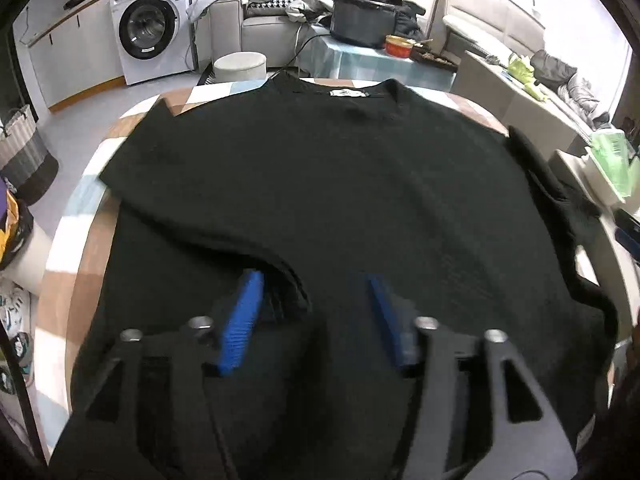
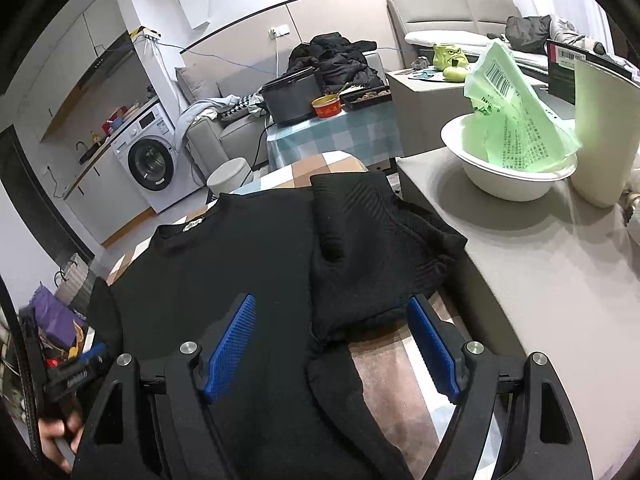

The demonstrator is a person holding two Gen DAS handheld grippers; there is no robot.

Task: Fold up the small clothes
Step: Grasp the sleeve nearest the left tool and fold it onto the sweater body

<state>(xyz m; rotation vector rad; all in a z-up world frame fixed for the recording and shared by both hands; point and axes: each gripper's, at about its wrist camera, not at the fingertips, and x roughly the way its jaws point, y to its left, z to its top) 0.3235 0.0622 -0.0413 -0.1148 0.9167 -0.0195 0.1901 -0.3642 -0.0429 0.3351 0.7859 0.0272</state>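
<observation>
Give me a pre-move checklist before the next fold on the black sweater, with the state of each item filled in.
1. Left claw open, nothing clamped: ok; its blue pads stand apart over the black sweater.
2. Right claw open, nothing clamped: ok.
3. Left sleeve folded across the body: ok; it lies diagonally across the front.
4. Right sleeve folded in: not ok; it lies bunched, partly on the grey side table.
5. Collar and label flat at the far edge: ok.
6. White bowl clear of the sleeve: ok; they lie apart.
</observation>
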